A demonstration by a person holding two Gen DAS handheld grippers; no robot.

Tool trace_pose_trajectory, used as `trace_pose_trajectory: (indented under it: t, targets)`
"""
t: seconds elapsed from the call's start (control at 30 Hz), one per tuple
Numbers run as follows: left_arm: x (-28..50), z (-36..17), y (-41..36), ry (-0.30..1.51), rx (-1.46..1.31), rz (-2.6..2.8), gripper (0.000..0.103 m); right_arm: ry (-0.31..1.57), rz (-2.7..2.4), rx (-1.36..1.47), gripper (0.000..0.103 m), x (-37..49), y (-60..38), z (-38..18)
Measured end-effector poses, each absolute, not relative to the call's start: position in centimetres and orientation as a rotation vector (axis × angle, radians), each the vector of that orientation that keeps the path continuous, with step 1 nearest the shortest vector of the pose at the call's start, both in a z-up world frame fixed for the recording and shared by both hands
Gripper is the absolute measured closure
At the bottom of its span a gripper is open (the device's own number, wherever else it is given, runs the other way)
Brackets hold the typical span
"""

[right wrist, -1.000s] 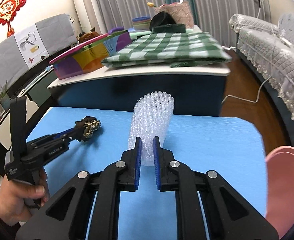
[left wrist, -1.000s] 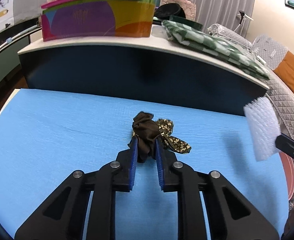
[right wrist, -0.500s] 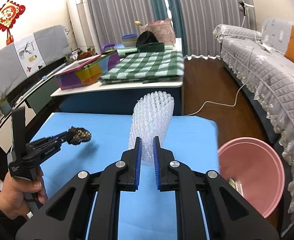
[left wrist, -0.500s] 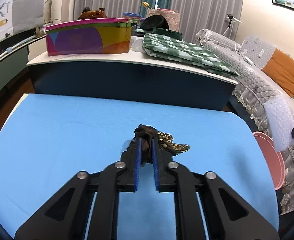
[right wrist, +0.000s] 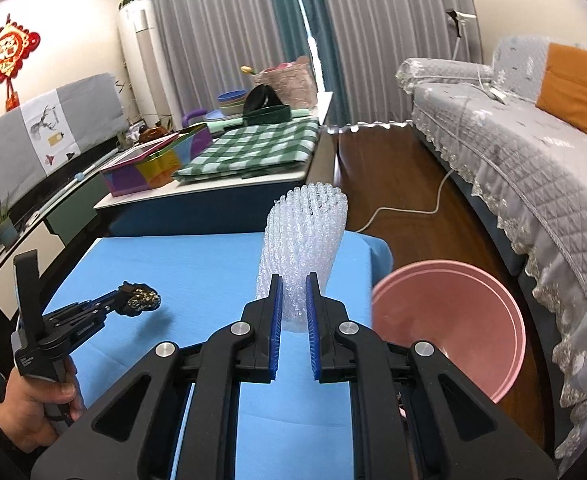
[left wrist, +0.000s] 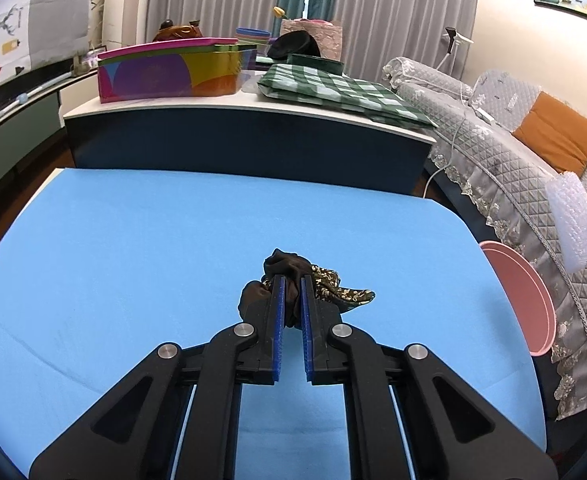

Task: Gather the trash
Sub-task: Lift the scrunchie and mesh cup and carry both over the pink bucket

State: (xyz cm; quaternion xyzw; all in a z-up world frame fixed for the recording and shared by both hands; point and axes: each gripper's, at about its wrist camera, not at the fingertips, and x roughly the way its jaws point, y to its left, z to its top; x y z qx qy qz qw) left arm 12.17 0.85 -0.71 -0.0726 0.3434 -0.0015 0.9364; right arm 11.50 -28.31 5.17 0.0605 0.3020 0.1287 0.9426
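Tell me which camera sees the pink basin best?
The right wrist view: the pink basin shows almost whole, open and round, on the floor beside the blue table. In the left wrist view only its rim peeks out edge-on past the table's right side.

A living room in a private home: a long sofa under a grey quilted, lace-edged cover (right wrist: 533,168) with an orange cushion (right wrist: 577,88) lines one wall, and floor-length grey and teal curtains (right wrist: 253,32) hang behind it. A red knotted wall ornament (right wrist: 3,52) and a tall white standing air conditioner (right wrist: 145,60) share the far corner. Dark wooden flooring (right wrist: 393,184) runs beside a low blue-covered table (left wrist: 133,240).
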Motion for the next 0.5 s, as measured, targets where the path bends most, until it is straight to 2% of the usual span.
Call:
trace_pose_trajectory:
  t: [0.5]
  targets:
    - [11.5, -0.9, -4.9, 0.686, -0.078, -0.070, 0.095, 0.625, 0.186, 0.159, 0.091, 11.3, -32.5, 4.2]
